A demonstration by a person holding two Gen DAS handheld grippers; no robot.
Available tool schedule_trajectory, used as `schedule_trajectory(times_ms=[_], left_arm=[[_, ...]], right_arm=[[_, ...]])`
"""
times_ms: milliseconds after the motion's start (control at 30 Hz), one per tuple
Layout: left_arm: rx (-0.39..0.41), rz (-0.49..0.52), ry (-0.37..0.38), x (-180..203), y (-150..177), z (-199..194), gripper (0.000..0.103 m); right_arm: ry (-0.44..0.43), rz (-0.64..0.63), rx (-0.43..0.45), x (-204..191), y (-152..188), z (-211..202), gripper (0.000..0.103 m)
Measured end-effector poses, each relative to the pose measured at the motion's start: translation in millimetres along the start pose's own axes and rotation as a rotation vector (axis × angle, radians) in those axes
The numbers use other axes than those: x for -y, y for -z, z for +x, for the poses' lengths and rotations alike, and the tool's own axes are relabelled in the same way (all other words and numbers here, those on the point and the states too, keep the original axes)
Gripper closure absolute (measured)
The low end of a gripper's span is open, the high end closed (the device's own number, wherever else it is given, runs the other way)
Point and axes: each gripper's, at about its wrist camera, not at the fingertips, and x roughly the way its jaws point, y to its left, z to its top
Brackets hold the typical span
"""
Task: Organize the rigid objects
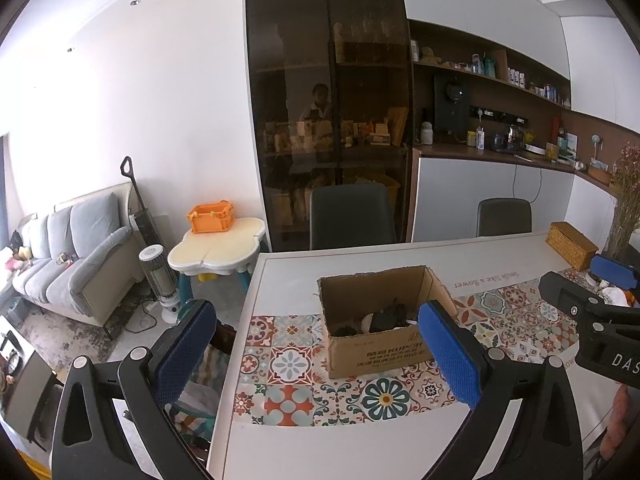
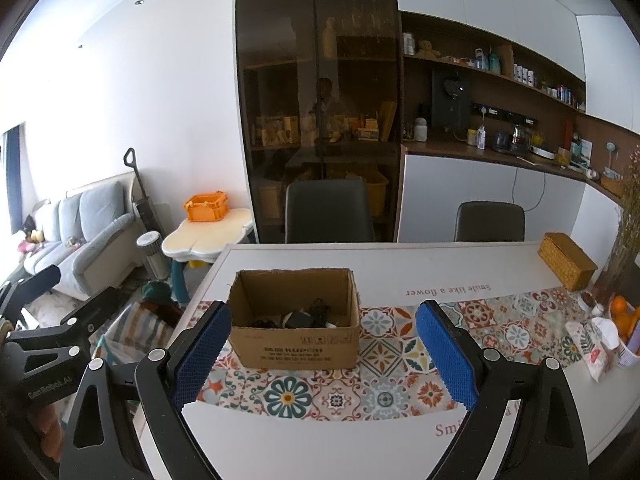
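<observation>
An open cardboard box [image 1: 380, 344] [image 2: 298, 346] stands on the patterned runner of the white table [image 2: 400, 264]. Inside lie dark and white objects [image 2: 304, 318] [image 1: 384, 318], too jumbled to name. My left gripper [image 1: 320, 352] hovers open over the table's left corner, its right blue pad in front of the box's right side. My right gripper [image 2: 324, 354] is open too, with empty jaws, and the box shows between its blue pads, farther away. The right gripper's body [image 1: 592, 320] appears at the right edge of the left wrist view; the left gripper's body [image 2: 48, 340] at the left of the right wrist view.
A woven box [image 2: 566, 266] sits at the table's far right, with oranges [image 2: 622, 316], packets and a cup [image 2: 600, 344] near the right edge. Two dark chairs [image 2: 328, 212] stand behind the table. A small cream table with an orange crate [image 1: 212, 216] and a heater [image 1: 160, 280] stand left.
</observation>
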Motion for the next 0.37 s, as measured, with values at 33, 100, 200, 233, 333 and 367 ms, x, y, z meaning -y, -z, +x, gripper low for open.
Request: schedule_trajectory(times_ms=[33, 100, 200, 233, 333, 367], left_arm=[[-0.003, 0.000, 0.001, 0.2, -0.2, 0.2, 0.000], [-0.003, -0.001, 0.002, 0.1, -1.1, 0.6, 0.000], [-0.003, -0.001, 0.001, 0.0, -1.0, 0.7, 0.000], [-0.005, -0.002, 0.003, -0.2, -1.3, 1.3, 0.000], [-0.009, -0.005, 0.004, -0.5, -0.7, 2.8, 0.000], [-0.010, -0.007, 0.005, -0.8, -0.5, 3.6, 0.000]], right_arm=[[0.000, 0.000, -0.001, -0.3, -0.1, 0.3, 0.009], [-0.001, -0.002, -0.003, -0.2, 0.1, -0.1, 0.009], [0.002, -0.003, -0.003, -0.2, 0.2, -0.8, 0.009], [-0.001, -0.002, -0.003, 0.1, 0.1, -0.6, 0.009], [0.000, -0.002, -0.004, -0.4, 0.0, -0.2, 0.009], [0.000, -0.002, -0.004, -0.4, 0.0, 0.0, 0.009]])
